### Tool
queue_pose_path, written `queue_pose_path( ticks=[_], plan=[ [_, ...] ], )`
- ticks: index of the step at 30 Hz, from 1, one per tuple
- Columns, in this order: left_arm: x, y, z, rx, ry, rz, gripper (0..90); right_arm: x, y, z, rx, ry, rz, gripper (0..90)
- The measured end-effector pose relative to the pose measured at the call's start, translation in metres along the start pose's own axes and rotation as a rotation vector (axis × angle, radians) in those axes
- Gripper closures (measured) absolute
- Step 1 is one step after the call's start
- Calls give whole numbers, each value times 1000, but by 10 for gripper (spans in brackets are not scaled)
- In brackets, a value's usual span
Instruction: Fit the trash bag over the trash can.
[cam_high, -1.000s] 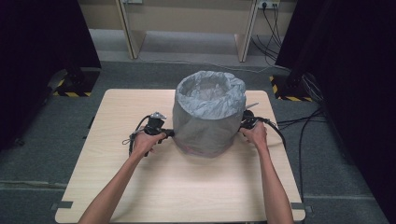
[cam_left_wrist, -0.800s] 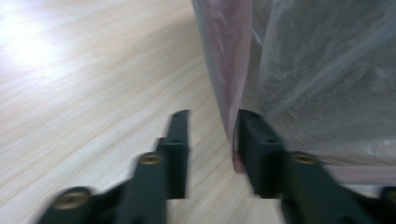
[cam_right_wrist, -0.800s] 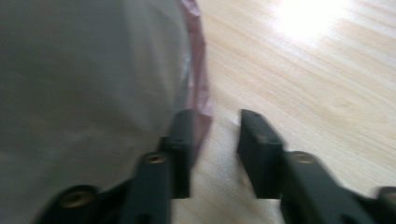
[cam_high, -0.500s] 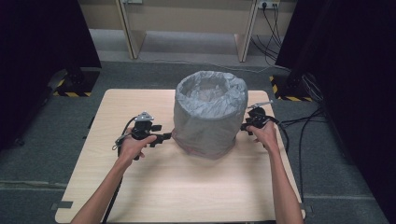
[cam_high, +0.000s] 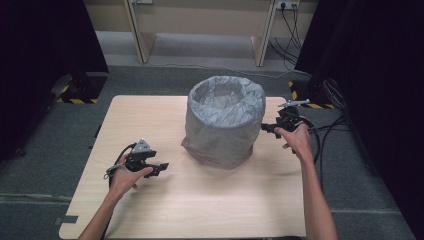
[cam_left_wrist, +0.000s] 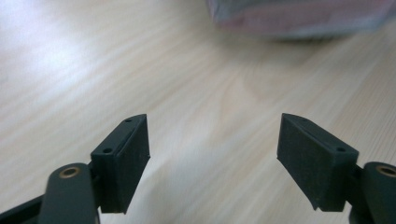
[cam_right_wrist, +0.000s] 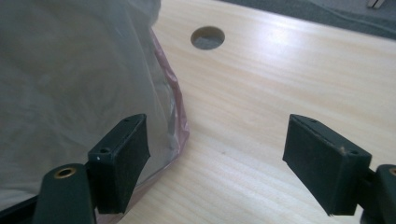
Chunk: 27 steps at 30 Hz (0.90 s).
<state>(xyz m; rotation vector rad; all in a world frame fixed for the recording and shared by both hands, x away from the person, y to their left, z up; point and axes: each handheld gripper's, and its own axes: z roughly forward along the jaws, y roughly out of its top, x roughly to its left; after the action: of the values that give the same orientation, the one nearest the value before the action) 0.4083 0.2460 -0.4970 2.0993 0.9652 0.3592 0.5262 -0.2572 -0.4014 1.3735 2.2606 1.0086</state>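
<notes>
The bin (cam_high: 225, 120), draped in its grey bag, stands upright at the middle of the table (cam_high: 150, 115), so you can reach it from both flanks. Your left gripper (cam_high: 159, 168), well left of the bin, and right gripper (cam_high: 266, 128), just beside its right wall, have just been opening; nothing lies between either pair of jaws.

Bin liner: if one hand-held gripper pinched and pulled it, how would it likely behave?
The liner looks thin and crinkled, so it would probably bunch and slide rather than lift the bin. Its loose pinkish hem pooled on the table suggests floppy slack. The wide bin seems unlikely to tip.
</notes>
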Motion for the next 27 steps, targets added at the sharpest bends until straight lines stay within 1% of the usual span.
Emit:
queue_pose_path(
  ticks=[1,2,3,4,5,6,7,8,9,12,14,17,19,25,27],
  plan=[
    [0,-3,0,4,-1,-9,235,1,2,-3,-11,-6,-6,220],
    [0,-8,0,-1,0,-27,224,2,4,-5,-12,-7,-3,222],
    [-1,-11,0,2,-3,-31,194,2,5,-6,-9,-11,-4,225],
    [-2,-15,1,8,-5,-30,187,2,6,-6,-11,-13,-1,225],
    [-2,-18,2,29,-5,-18,187,3,7,-7,-14,-16,2,225],
    [-2,-21,2,56,3,4,187,3,8,-7,-20,-15,2,226],
    [-2,-24,3,55,15,22,186,4,9,-9,-24,-14,2,227],
    [-3,-28,3,40,28,38,158,5,10,-10,-25,-14,6,233],
    [-2,-31,3,16,27,37,139,7,11,-12,-30,-18,6,246],
    [-3,-32,2,18,25,40,139,9,18,-22,-49,-31,7,245],
    [-3,-32,2,16,27,37,137,11,24,-30,-66,-27,10,246],
    [-3,-32,2,17,23,36,134,14,34,-43,-91,-40,9,245],
    [-3,-32,2,16,25,38,131,16,40,-51,-106,-42,-4,245],
    [-3,-32,2,19,20,42,117,18,53,-65,-129,-49,-1,239],
    [-3,-32,2,19,20,42,117,18,56,-68,-139,-50,-7,240]
  ],
)
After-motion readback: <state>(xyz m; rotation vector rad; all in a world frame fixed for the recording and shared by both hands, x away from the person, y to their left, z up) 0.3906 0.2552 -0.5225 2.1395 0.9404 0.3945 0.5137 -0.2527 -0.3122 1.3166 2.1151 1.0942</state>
